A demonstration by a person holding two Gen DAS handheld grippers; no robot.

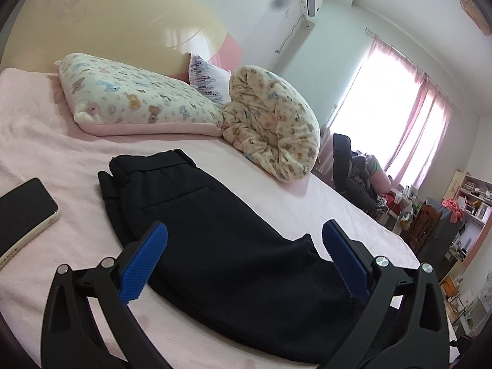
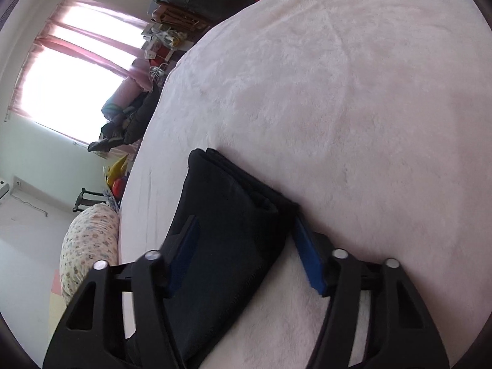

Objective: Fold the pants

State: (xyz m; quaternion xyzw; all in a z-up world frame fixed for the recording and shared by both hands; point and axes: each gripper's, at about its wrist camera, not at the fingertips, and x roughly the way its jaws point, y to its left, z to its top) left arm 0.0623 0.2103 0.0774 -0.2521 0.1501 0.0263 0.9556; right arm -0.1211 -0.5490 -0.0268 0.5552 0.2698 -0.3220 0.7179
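In the left wrist view, the black pants (image 1: pixel 196 230) lay folded lengthwise on the pink bed (image 1: pixel 46 123), waistband toward the bear-print pillow (image 1: pixel 135 98). The left tool (image 1: pixel 244 247) stood wide, its blue pads to either side of the pants and holding nothing. A phone (image 1: pixel 23 212) lay on the bed just beside the pants, on the side away from the window. A careless drag of the cloth could probably have swept the phone along or skewed the fold.

In the right wrist view, the right tool (image 2: pixel 243 246) also stood wide, straddling the stacked leg ends of the pants (image 2: pixel 227 224). Pinching only the top layer could have let the lower layers slip apart.

No brand, label or writing was readable in either view.
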